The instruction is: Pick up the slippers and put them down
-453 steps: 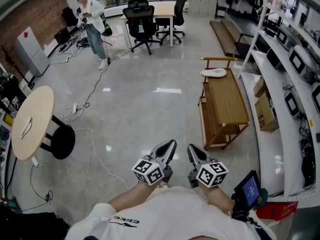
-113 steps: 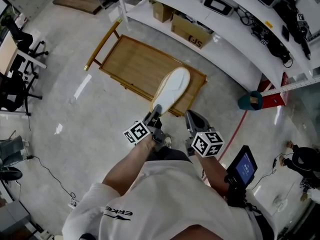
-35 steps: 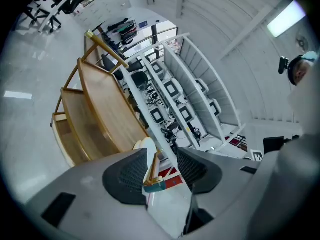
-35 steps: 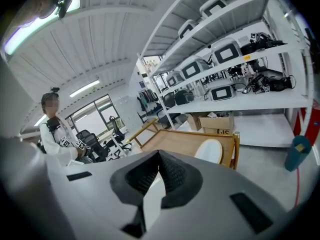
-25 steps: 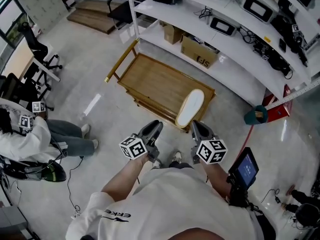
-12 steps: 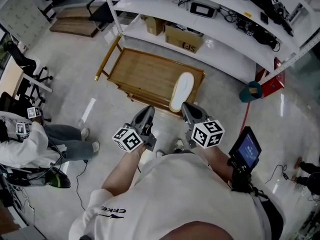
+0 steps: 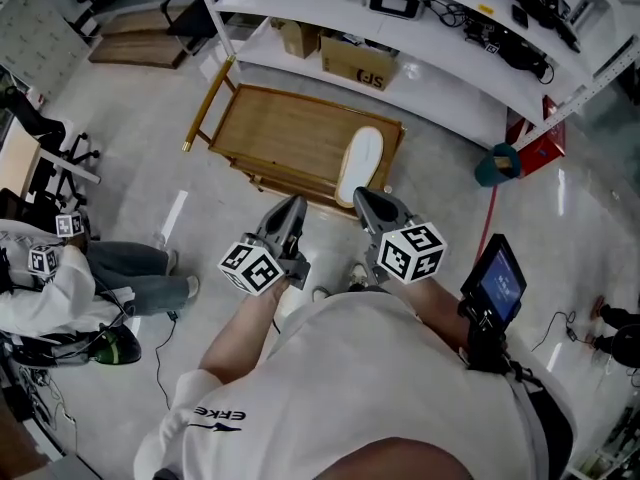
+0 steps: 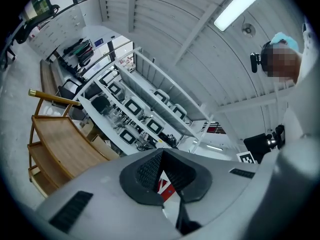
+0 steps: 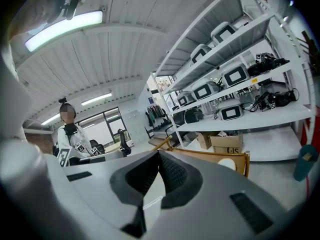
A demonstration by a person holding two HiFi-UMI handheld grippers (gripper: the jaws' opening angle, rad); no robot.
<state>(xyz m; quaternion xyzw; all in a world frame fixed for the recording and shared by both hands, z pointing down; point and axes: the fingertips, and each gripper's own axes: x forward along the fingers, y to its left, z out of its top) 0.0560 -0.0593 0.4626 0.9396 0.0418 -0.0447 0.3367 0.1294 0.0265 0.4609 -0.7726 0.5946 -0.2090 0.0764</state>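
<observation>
while both grippers hung empty before the chest, the slipper [image 7: 361,163] lay ahead and below them on the rack [image 7: 280,133], so no grasp was under way. the left gripper [image 7: 295,205] had just been closing, and its jaws stood pressed together with nothing between. the right gripper [image 7: 362,198] had its jaws together as well, empty. the likeliest slip, i judged, was going in like that: closed tips would shove the slipper instead of taking it. it lay at the rack's near right end, close to two edges, so a push could send it over to the floor [image 7: 150,168]. a soft sole pinched only at its rim might also fold and slide out. only one slipper showed; where a second was i could not tell.

nearest, the person's own feet stood just before the rack, leaving little room to step in. to the left the floor lay open as far as a seated person [image 7: 60,288], well apart. the rack's far long side ran just beside the shelf [image 7: 440,93], with a box [image 7: 358,65] on it, so a reach past the slipper had small room. a teal cup [image 7: 497,164] stood right of the rack, near a shelf post.
</observation>
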